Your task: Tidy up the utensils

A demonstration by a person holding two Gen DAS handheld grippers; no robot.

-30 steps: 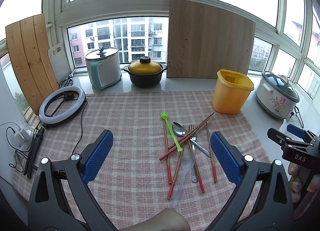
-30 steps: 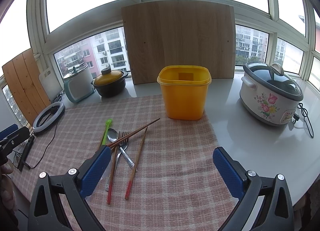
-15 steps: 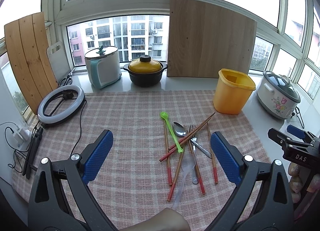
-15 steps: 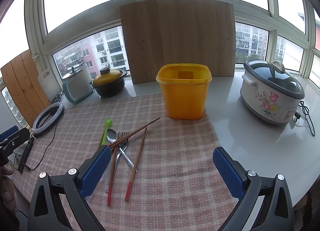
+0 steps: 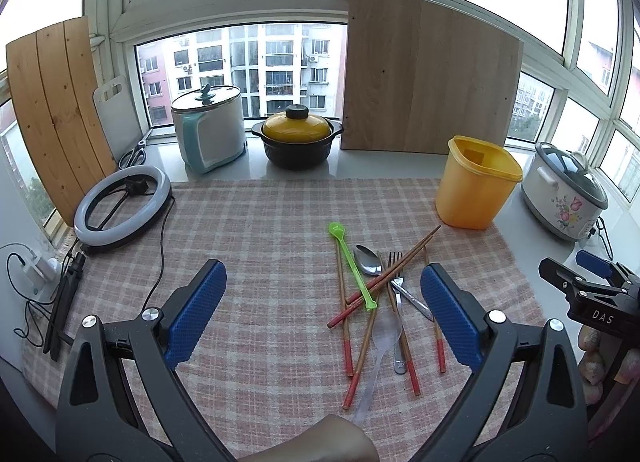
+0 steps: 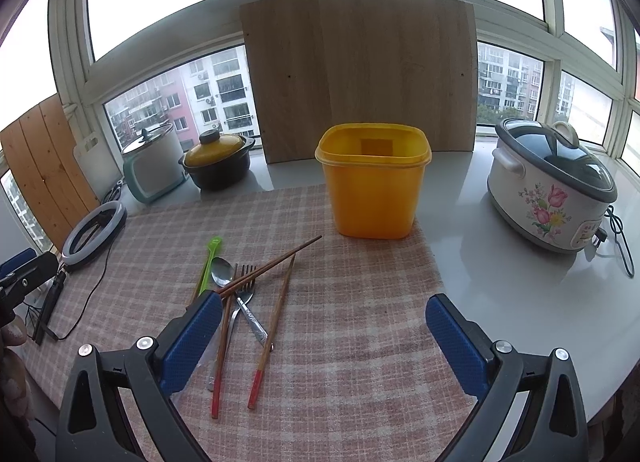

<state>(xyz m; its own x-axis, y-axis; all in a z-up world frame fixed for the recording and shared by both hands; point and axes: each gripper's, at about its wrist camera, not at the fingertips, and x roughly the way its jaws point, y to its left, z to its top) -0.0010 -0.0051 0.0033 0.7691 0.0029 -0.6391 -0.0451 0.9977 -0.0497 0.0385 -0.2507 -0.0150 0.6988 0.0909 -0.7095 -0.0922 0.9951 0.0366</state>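
Note:
A loose pile of utensils lies on the checked cloth (image 5: 260, 246): several red-tipped wooden chopsticks (image 5: 384, 274), a green plastic spoon (image 5: 352, 266), a metal spoon (image 5: 369, 260), a metal fork (image 5: 396, 282) and a clear plastic spoon (image 5: 380, 346). An empty yellow tub (image 6: 374, 182) stands upright behind the pile, to its right. My left gripper (image 5: 322, 314) hovers open just short of the pile, its right finger over the pile's right side. My right gripper (image 6: 322, 342) is open too, with the pile (image 6: 244, 294) at its left finger. The chopsticks (image 6: 276, 318) reach between its fingers.
Along the sill stand a kettle (image 5: 210, 128), a black pot with a yellow lid (image 5: 296, 140), a large wooden board (image 5: 428, 78) and a flowered rice cooker (image 6: 552, 194). A ring light (image 5: 122, 206) with cables lies at the cloth's left edge. A hand shows at the bottom.
Both grippers have crept slightly forward towards the pile and the tub. Nothing on the cloth has moved, and both stay open.

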